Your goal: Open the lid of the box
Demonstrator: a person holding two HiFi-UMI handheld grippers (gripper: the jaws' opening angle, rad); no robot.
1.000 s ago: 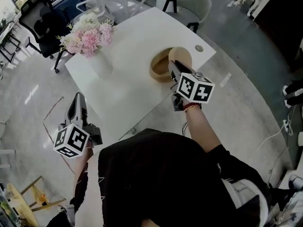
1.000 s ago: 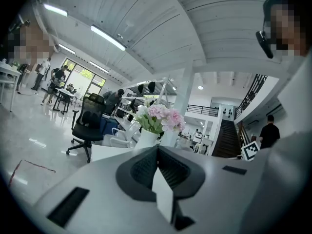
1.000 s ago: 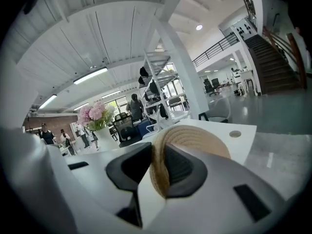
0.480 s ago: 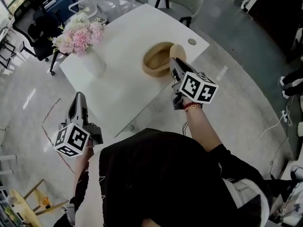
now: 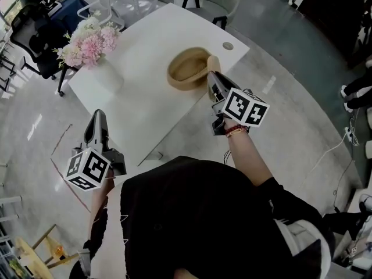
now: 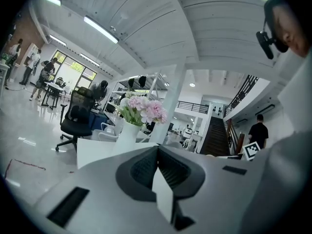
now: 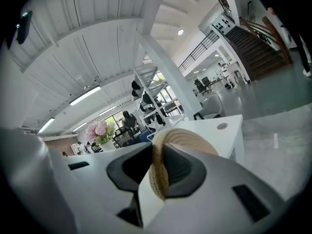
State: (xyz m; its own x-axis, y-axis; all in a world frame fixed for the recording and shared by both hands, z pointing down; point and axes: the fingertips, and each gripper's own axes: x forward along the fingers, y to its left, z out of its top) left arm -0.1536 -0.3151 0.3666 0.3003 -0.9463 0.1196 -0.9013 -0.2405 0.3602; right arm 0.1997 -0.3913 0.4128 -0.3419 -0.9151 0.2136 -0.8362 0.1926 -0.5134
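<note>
- The right gripper (image 7: 154,147) has its jaws clamped on the woven lid (image 7: 159,178); they have just been closing on it, and its straw-coloured rim stands pinched edge-on between the pads
- From the head view, the lid is tipped up on its edge at the jaw tips, just beside the right rim of the box (image 5: 176,81)
- The box – round, woven, its hollow showing – sits on the white bench (image 5: 145,51), towards the far right corner
- The left gripper (image 6: 157,149) has its jaws pressed together with nothing between them
- It hangs over the floor (image 5: 35,127), off the near left edge of the bench and well apart from the box, pointing roughly level
- Pink and white flowers (image 5: 87,39) in a white vase (image 5: 108,78) stand at the bench's far left corner – well away from the box
</note>
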